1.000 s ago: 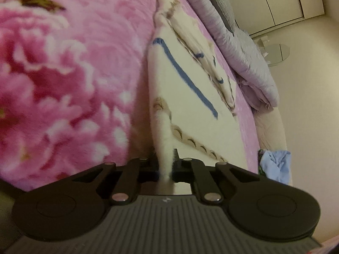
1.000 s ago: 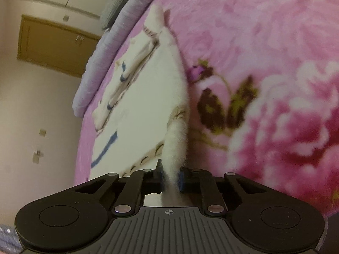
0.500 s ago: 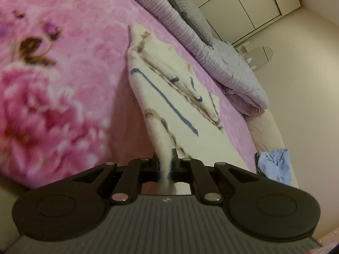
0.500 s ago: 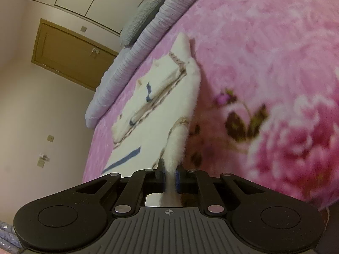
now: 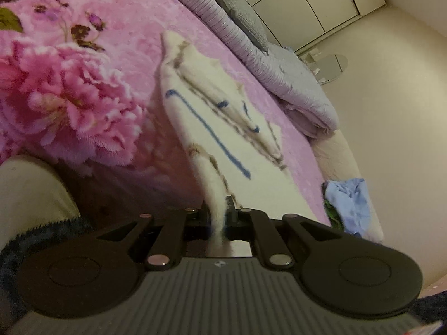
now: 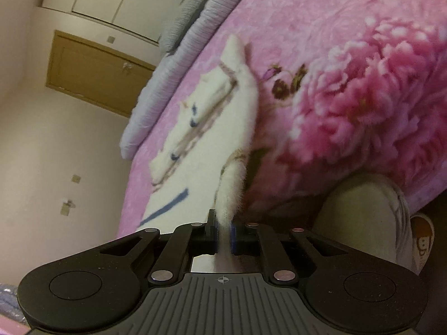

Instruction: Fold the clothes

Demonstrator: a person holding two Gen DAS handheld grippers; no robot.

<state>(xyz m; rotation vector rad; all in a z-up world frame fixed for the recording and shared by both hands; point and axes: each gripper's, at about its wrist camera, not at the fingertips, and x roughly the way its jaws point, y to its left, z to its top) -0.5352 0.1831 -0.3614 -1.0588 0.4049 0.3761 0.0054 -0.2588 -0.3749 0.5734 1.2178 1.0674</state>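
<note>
the left gripper and right gripper are each clamped on a near corner of the white garment. the garment stretches from the jaws across the pink blanket, its far end folded over.

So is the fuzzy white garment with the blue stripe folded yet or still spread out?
Partly folded: the fuzzy white garment has its sides turned inward, but its length stays stretched out.

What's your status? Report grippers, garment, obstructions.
Left gripper and right gripper both shut on white garment. Garment stretched over pink blanket. Nothing in the way.
</note>
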